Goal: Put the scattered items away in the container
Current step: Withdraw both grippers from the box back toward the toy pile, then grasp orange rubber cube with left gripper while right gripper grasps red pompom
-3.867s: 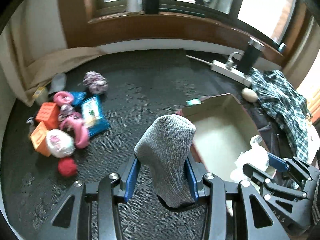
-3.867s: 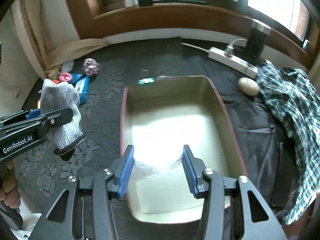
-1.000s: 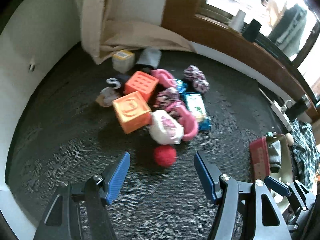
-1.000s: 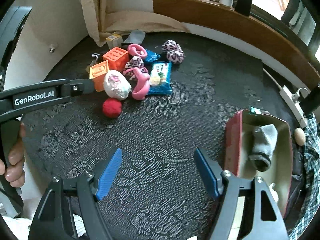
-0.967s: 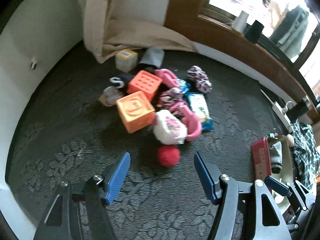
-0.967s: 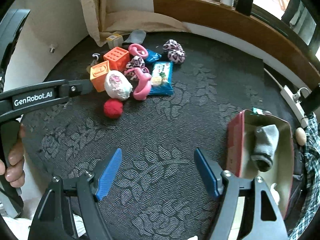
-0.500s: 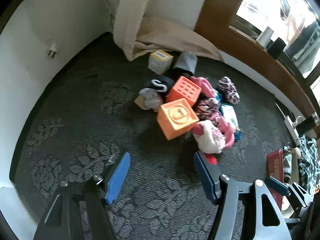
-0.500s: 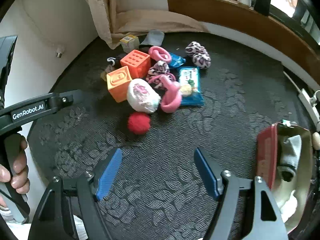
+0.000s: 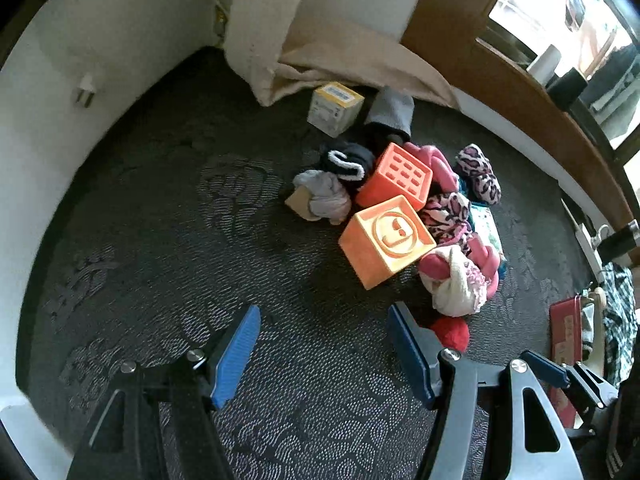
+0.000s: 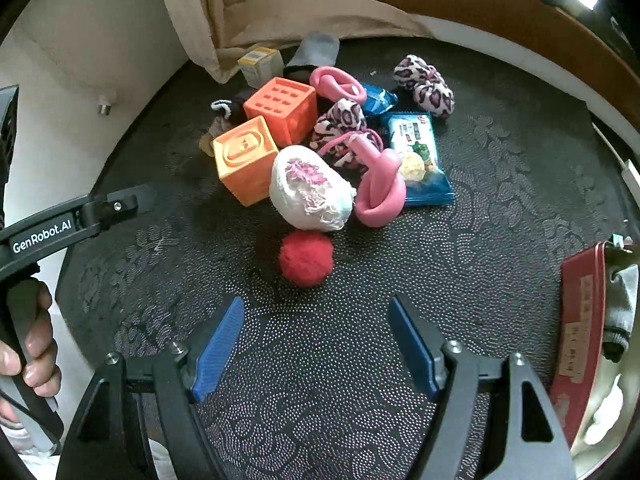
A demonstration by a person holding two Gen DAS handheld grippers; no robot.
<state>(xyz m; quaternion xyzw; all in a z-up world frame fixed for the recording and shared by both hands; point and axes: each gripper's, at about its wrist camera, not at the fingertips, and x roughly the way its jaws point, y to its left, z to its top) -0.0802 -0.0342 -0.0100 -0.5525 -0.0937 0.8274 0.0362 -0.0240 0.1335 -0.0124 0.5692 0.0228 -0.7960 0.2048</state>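
— What's in front of you?

— The biggest thing is the dark patterned carpet [image 10: 500,208], with a beige curtain [image 10: 304,12] pooled at the wall. At my far right edge stands the container [image 10: 580,320], a red-walled box, well apart from the heap; a grey sock [image 10: 618,320] already lies inside it.

— And the heap itself?

— In the middle of the carpet. Two orange blocks, the nearer block [image 10: 244,158] touching the farther block [image 10: 282,106]. A blue snack bag [image 10: 418,156] lies flat to the right, with a pink ring toy [image 10: 378,188] resting on its edge. A white-and-pink bundle [image 10: 310,188] leans against the nearer block. Leopard-print socks [image 10: 426,84] sit toward the back, and a small yellow-topped box [image 10: 258,64] by the curtain.

— Anything closer?

— A red pom-pom [image 10: 306,258], just this side of the bundle, nearest my right claw.

— Your claws?

— My right claw [image 10: 316,346] is spread wide and empty above bare carpet. My left claw [image 9: 322,354] is equally wide, holding nothing, the pom-pom peeking past its right finger.
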